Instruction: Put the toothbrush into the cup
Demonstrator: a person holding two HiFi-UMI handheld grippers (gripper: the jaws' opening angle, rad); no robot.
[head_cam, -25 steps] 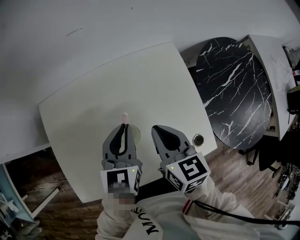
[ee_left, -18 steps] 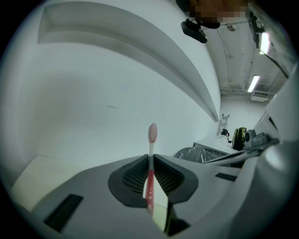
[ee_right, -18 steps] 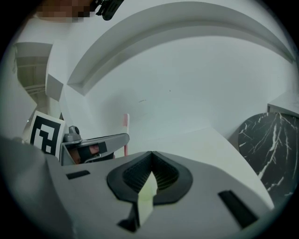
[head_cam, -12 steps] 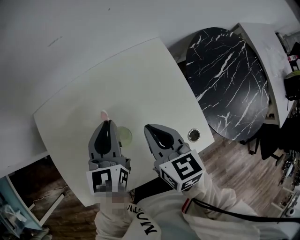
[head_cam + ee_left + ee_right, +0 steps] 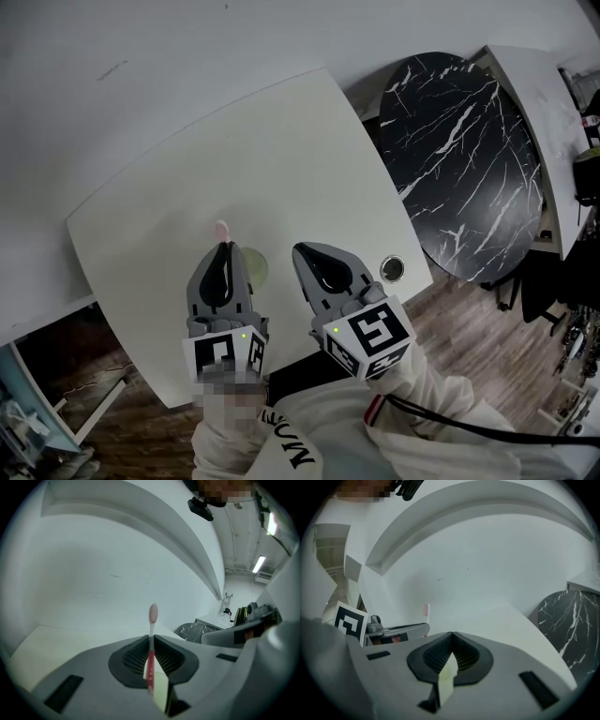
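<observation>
A pink-and-white toothbrush (image 5: 150,654) stands upright between the pads of my left gripper (image 5: 151,637), which is shut on its handle. Its bristled head (image 5: 221,228) pokes out past the fingertips. In the head view my left gripper (image 5: 225,247) hovers over the white table (image 5: 187,178), just left of a pale green cup (image 5: 255,269) that it partly covers. My right gripper (image 5: 306,253) is to the right of the cup, its jaws together with nothing held. From the right gripper view (image 5: 452,634) the brush head (image 5: 426,612) shows above the left gripper (image 5: 401,630).
A round cable hole (image 5: 393,269) sits in the table near its front right edge. To the right stands a black marble round table (image 5: 469,169). Wooden floor (image 5: 469,328) lies below. A white wall is behind the table.
The head view has shifted a little. My left gripper keeps its hold on the toothbrush and stays beside the cup. The right gripper has not moved.
</observation>
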